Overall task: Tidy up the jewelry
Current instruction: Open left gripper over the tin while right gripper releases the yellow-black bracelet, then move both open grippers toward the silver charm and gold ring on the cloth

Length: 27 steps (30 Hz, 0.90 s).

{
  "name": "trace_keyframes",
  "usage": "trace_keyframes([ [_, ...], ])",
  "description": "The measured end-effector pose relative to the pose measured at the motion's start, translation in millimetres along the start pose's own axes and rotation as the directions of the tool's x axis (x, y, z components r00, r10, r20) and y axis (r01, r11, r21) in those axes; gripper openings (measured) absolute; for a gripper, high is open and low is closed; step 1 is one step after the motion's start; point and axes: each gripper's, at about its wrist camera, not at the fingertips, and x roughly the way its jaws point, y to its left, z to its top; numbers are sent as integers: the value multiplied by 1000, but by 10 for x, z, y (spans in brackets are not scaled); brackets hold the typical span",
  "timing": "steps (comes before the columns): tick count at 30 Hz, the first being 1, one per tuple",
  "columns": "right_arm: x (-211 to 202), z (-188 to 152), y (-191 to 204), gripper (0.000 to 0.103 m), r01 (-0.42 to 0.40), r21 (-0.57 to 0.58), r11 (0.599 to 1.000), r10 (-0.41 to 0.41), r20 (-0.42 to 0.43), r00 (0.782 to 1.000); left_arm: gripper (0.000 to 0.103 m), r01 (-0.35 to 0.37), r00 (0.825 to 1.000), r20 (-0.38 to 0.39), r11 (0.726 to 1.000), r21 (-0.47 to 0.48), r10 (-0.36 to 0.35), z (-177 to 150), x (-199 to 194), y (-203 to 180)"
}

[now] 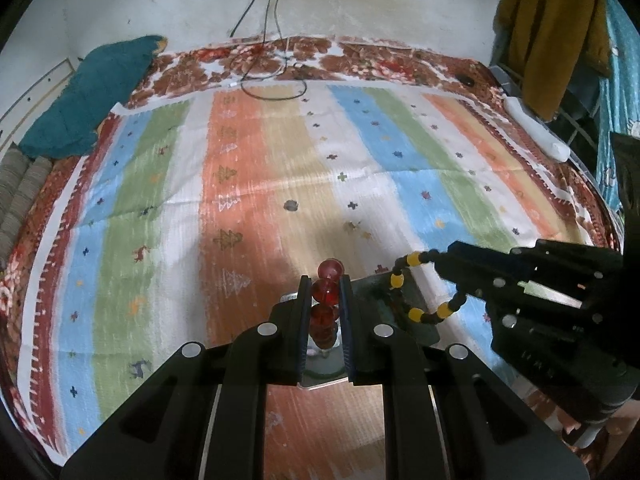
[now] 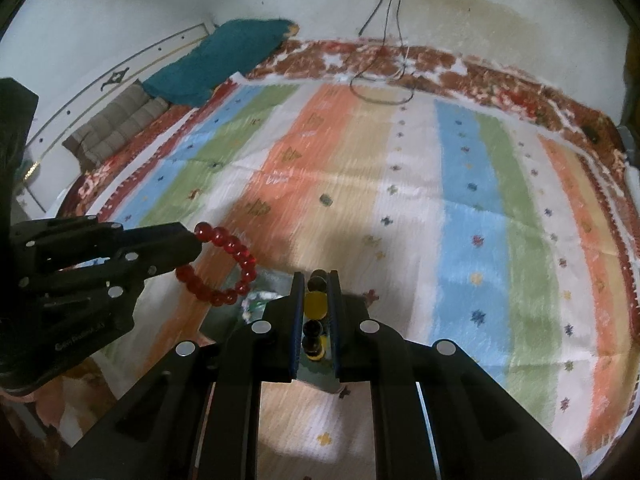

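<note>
My left gripper (image 1: 326, 280) is shut on a red bead bracelet (image 1: 328, 292) and holds it above the striped cloth; from the right wrist view the left gripper (image 2: 192, 240) carries the same red bracelet (image 2: 224, 268) hanging as a loop. My right gripper (image 2: 317, 278) is shut on a black and yellow bead bracelet (image 2: 315, 304); in the left wrist view the right gripper (image 1: 440, 260) holds that bracelet (image 1: 416, 292) as a loop. A small dark tray (image 1: 424, 332) lies under both grippers, and it also shows in the right wrist view (image 2: 256, 292) with something pale in it.
A striped multicolour cloth (image 1: 248, 184) covers the bed. A teal cloth (image 1: 88, 100) and folded grey blanket (image 2: 116, 128) lie at the far left. Cables (image 1: 272, 80) hang down the back wall. A mustard garment (image 1: 552, 32) hangs at the right, above a white object (image 1: 536, 128).
</note>
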Motion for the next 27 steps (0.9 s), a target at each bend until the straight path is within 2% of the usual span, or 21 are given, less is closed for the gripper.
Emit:
trace_keyframes([
  [2,27,3,-13,13,6,11,1000,-6,-9,1000,14,1,1000,-10,1000,-11,-1,2,21,16],
  [4,40,12,-50,14,17,28,999,-17,-14,1000,20,-3,1000,-9,999,-32,3,10,15,58],
  [6,63,11,-95,27,34,41,999,-33,-24,999,20,-20,1000,-9,998,-55,20,20,14,121],
  [9,98,12,-141,28,49,52,997,-47,-41,998,21,-24,1000,-12,996,-82,24,29,17,203],
  [11,123,24,-161,29,50,60,997,-47,-52,998,25,-24,1000,-15,995,-93,23,37,25,230],
  [13,161,34,-174,32,57,62,996,-53,-64,997,30,-32,999,-19,995,-91,30,46,47,245],
  [17,225,68,-213,35,65,65,996,-59,-79,995,31,-60,998,-5,995,-84,60,95,76,257],
  [22,282,120,-235,41,70,69,995,-64,-86,994,37,-49,999,-16,994,-97,48,186,159,305],
  [27,349,174,-271,43,66,77,995,-58,-100,993,43,-57,998,-32,994,-90,54,272,258,303],
])
